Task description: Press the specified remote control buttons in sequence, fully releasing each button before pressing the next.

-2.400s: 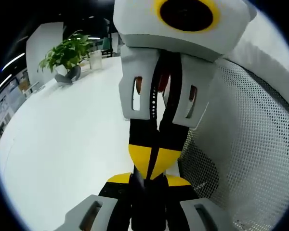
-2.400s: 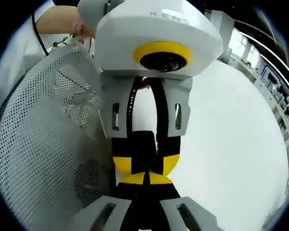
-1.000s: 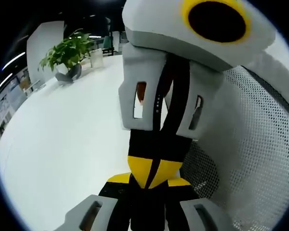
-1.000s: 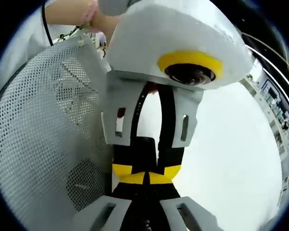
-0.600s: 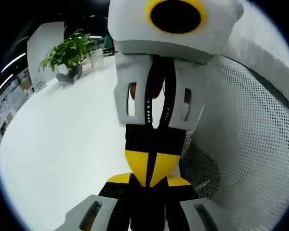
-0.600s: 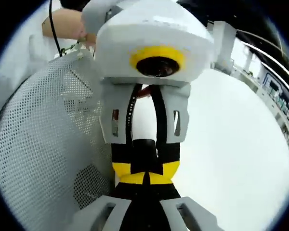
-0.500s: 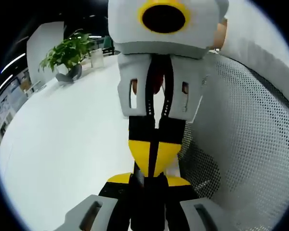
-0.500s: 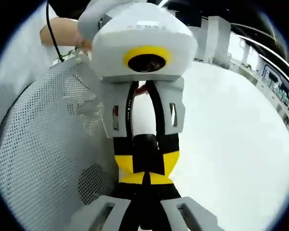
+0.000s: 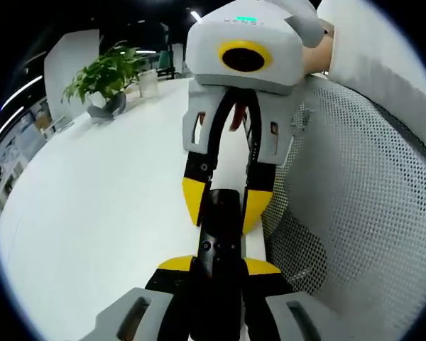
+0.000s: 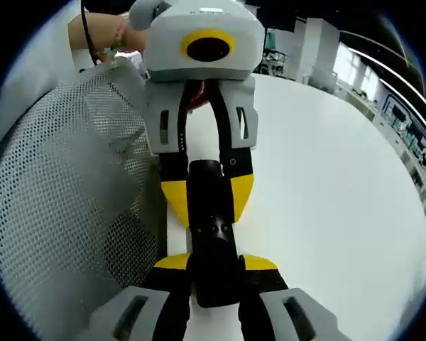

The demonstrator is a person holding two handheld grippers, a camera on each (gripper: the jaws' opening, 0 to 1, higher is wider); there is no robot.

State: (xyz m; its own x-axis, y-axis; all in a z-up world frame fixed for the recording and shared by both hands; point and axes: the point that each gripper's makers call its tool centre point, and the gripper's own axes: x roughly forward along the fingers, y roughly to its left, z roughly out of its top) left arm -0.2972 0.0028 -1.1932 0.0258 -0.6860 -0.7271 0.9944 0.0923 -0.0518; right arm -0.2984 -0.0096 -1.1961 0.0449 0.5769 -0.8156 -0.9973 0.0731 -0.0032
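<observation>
Black remote between both grippers' clamping jaws; lettering too blurred to read

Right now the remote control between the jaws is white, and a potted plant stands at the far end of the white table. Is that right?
Not quite: the remote control is black, not white, as the left gripper view shows. The rest holds: it sits between the jaws, and a potted plant stands at the far end of the white table.
</observation>
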